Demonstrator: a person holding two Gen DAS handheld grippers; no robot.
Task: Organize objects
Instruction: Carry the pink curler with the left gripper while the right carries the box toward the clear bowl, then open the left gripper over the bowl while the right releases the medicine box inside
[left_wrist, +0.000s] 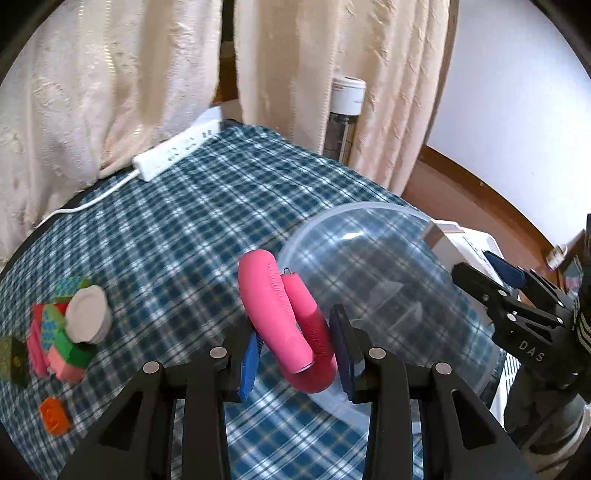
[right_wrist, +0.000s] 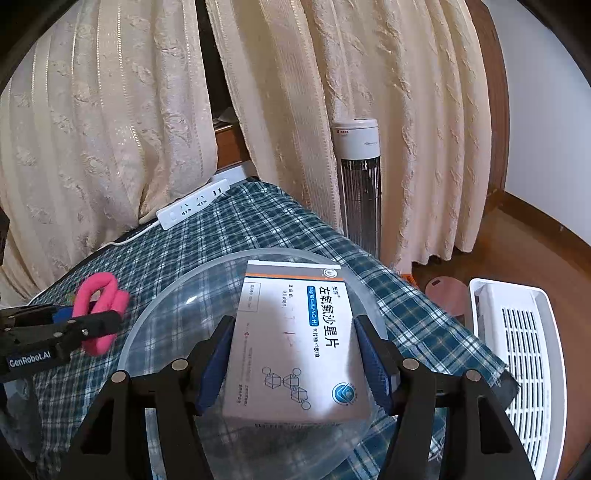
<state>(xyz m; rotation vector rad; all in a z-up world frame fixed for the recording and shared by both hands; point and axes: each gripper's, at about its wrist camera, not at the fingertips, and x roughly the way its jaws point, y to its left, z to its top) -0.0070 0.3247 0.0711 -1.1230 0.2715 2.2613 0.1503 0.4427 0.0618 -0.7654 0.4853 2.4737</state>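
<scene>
Broadly, everything turns on the clear plastic bowl, the largest of the task's things, which sits on the plaid-covered surface towards its right-hand corner, with a white slatted basket on the floor just past that edge.

From the right wrist view, the white medicine box is clamped between the blue pads of the right gripper, jaws set at a middling width on the box's two long sides. Its long axis runs away from the camera, along the fingers, and it hangs directly over the bowl's opening, tilted downward. I judge this the nearer hand to a release: the box needs only to go down into the bowl.

The left gripper holds the pink foam loop, a soft tube bent into a U, pinched at its bend with the jaws narrow. Its two legs point up and away from the gripper. The bowl lies to the right of this gripper, its rim just beside the loop, so the coming move is probably a short carry rightward over the rim, taking care not to meet the other gripper already there.

Smallest and furthest off, a cluster of coloured blocks and a white cap lie at the surface's left side, well apart from the bowl.
</scene>
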